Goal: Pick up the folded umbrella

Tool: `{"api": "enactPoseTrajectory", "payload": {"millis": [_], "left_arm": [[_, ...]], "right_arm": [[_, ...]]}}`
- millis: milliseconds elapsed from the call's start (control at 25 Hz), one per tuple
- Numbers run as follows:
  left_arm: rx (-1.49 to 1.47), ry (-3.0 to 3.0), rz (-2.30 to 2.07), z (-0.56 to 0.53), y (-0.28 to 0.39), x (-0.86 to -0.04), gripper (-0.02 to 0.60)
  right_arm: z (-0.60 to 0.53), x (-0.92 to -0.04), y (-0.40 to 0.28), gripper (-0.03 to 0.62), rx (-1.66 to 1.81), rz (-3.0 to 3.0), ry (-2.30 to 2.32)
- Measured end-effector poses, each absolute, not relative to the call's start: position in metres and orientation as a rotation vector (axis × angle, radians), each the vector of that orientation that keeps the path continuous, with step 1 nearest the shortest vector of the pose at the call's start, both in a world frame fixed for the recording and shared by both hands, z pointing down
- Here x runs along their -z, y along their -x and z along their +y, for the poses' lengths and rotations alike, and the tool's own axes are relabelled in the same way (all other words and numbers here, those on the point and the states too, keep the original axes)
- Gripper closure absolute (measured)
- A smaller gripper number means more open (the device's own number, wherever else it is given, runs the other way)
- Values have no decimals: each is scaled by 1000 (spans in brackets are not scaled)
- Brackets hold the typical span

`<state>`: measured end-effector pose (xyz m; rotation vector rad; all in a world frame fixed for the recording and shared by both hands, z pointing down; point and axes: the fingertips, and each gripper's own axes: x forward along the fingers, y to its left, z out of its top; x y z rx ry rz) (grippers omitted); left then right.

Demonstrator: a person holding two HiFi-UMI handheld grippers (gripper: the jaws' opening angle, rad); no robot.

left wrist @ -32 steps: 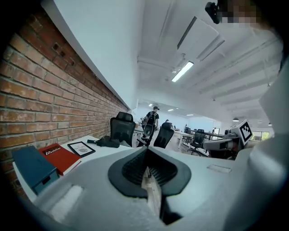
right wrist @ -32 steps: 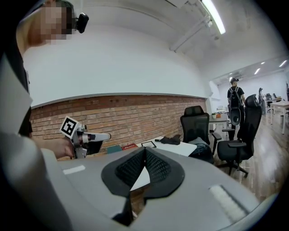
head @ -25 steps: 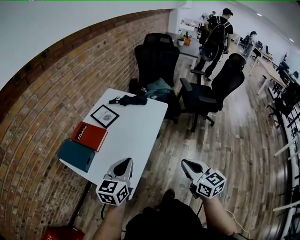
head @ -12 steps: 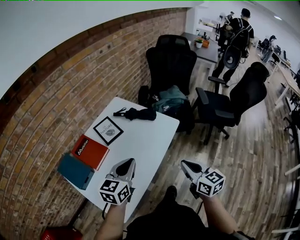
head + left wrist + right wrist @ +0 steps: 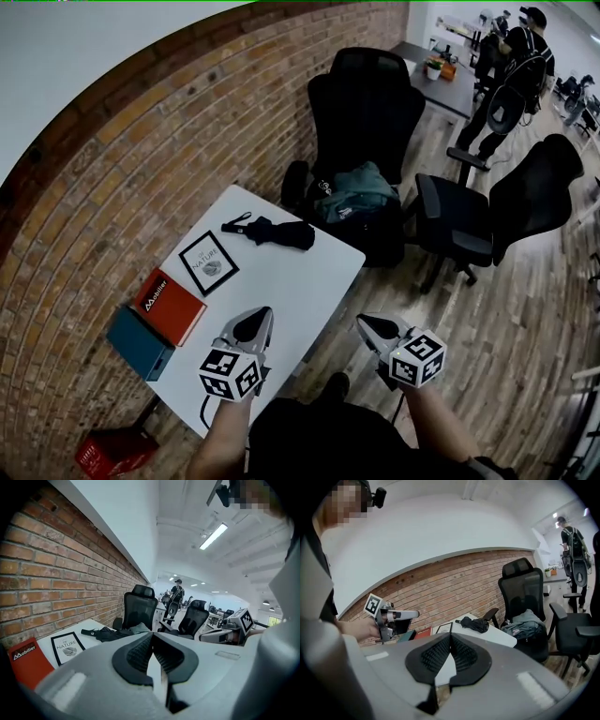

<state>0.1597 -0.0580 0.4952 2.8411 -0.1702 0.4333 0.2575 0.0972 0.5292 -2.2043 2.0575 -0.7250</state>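
Observation:
The folded black umbrella (image 5: pixel 272 232) lies at the far end of the white table (image 5: pixel 281 281), its handle to the left. It also shows in the left gripper view (image 5: pixel 101 633) and the right gripper view (image 5: pixel 474 623). My left gripper (image 5: pixel 255 323) hovers over the table's near part, shut and empty. Off the table's right edge, above the wooden floor, my right gripper (image 5: pixel 367 323) is shut and empty too. Both stand well short of the umbrella.
A framed print (image 5: pixel 208 263), a red book (image 5: pixel 169 307) and a teal book (image 5: pixel 139 342) lie along the table's left side by the brick wall. Behind the table is a black office chair (image 5: pixel 367 103) with a green bag (image 5: pixel 353 193); another chair (image 5: pixel 506 211) stands right. A person (image 5: pixel 511 66) walks far off.
Both grippers and the head have moved forward along the table; the umbrella and table now sit nearer and lower in the head view. Both jaws stayed shut.

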Motion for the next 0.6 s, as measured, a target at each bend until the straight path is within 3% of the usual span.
{"api": "enactPoseTrajectory", "payload": {"millis": [600], "left_arm": [[-375,-2765,-322,-147,-162,-516,574]], "right_arm": [[-23,-544,-257,592,850,2332,2049]]}}
